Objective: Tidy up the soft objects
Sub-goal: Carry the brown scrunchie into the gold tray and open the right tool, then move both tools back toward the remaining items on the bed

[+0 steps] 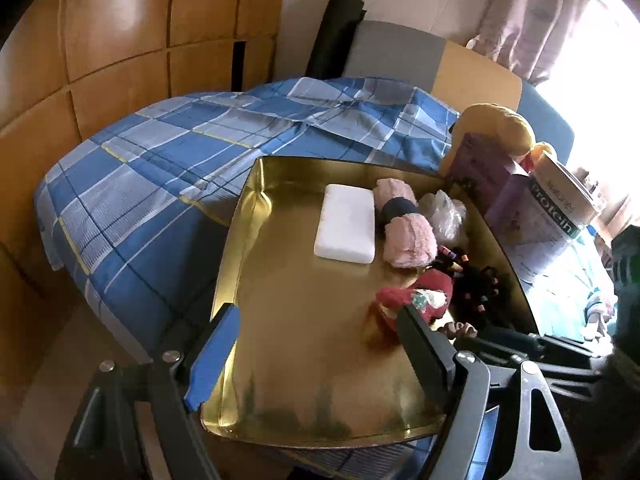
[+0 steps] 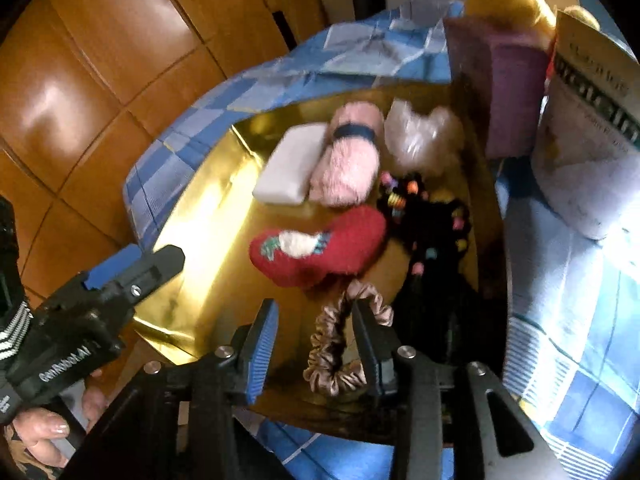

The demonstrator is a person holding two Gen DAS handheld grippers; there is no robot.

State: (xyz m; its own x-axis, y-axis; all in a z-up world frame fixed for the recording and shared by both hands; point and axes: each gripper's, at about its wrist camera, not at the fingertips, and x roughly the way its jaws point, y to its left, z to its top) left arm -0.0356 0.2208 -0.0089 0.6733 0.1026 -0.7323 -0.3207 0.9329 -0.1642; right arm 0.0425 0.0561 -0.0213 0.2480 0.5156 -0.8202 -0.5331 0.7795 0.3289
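A gold tray (image 1: pixel 248 208) (image 2: pixel 208 208) lies on the bed and holds a white foam block (image 1: pixel 346 224) (image 2: pixel 288 168), a pink fluffy roll (image 1: pixel 408 240) (image 2: pixel 348 164) with a dark band, a clear plastic bag (image 2: pixel 420 136), a red plush sock (image 1: pixel 416 296) (image 2: pixel 320 244) and a black beaded bundle (image 1: pixel 480 284) (image 2: pixel 432 220). A beige scrunchie (image 2: pixel 328 344) rests on the tray's near end. My right gripper (image 2: pixel 314 316) is open over it, one finger at its loop, the pads not squeezing. My left gripper (image 1: pixel 320 348) (image 2: pixel 136 264) hovers open over bare tray.
The tray sits on a blue plaid bedspread (image 1: pixel 160 168). Behind its far right corner stand a purple box (image 1: pixel 492 184) (image 2: pixel 512 92), a protein tub (image 1: pixel 560 208) (image 2: pixel 588 120) and a yellow plush toy (image 1: pixel 500 124). Wooden wardrobe doors (image 1: pixel 100 40) line the left.
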